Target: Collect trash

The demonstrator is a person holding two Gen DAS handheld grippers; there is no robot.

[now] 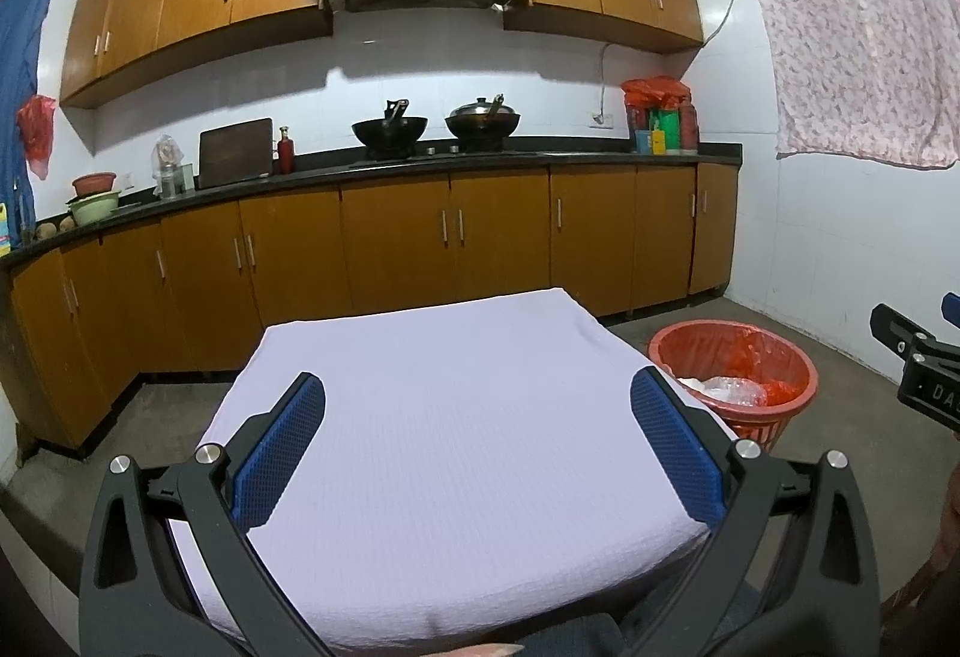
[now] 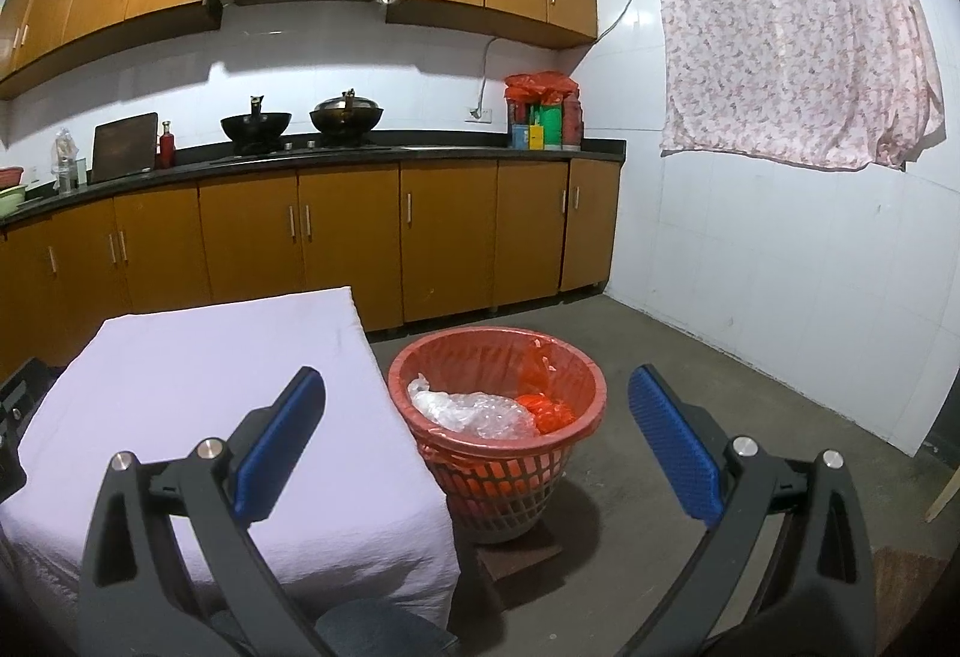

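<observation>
Round lattice plastic basket, crinkled clear film inside.

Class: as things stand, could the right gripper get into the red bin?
Probably yes: the right gripper is open, empty and faces the bin, whose top is uncovered; the table stands beside it, not across.

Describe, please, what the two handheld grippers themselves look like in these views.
Both the left gripper and right gripper have matte black triangular frames with cut-outs, silver round pivot bolts, and two long fingers faced with textured blue pads. No cables show.
</observation>
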